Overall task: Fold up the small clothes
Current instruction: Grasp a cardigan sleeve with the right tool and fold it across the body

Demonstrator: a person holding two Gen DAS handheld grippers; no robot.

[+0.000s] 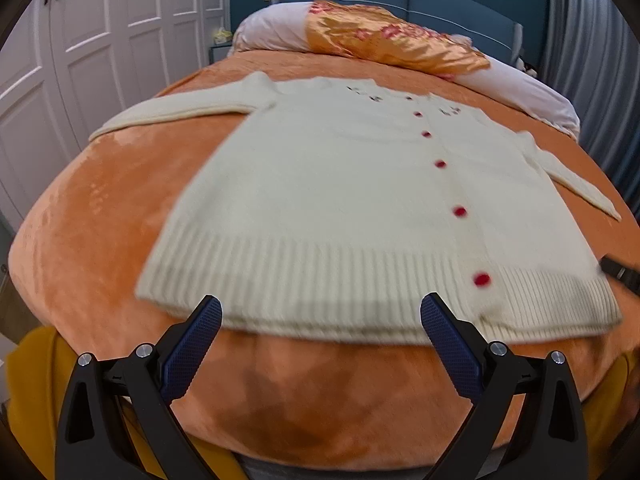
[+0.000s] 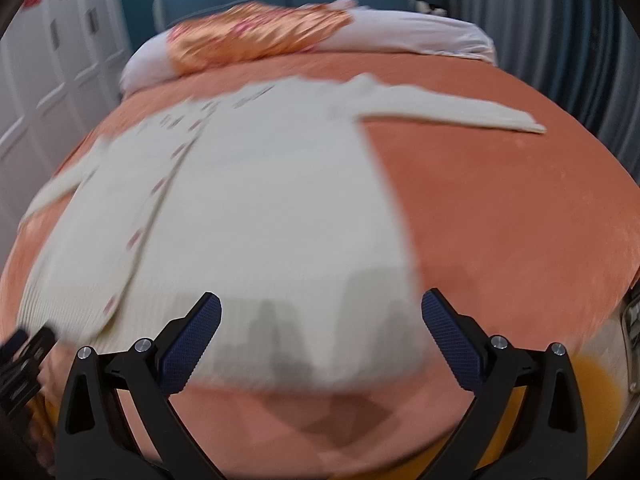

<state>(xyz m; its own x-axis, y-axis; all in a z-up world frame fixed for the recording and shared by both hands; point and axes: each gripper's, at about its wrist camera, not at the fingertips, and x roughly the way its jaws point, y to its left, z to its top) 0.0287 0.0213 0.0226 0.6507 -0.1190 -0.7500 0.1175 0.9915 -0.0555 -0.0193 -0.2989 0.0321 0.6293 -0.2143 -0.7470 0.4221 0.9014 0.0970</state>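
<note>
A cream knit cardigan [image 1: 340,196] with red buttons [image 1: 460,211] lies flat and face up on the orange bedspread [image 1: 88,208], sleeves spread to both sides. My left gripper [image 1: 320,316] is open and empty, just short of the ribbed hem, left of the button line. In the right wrist view the cardigan [image 2: 260,208] fills the left and middle; my right gripper [image 2: 320,316] is open and empty over the hem's right part. The other gripper shows at that view's lower left edge [image 2: 24,356].
Pillows [image 1: 400,40] in white and orange floral covers lie at the head of the bed against a blue headboard [image 1: 440,0]. White wardrobe doors [image 1: 80,60] stand to the left, a grey curtain [image 2: 560,40] to the right. Yellow cloth [image 1: 32,392] hangs at the near edge.
</note>
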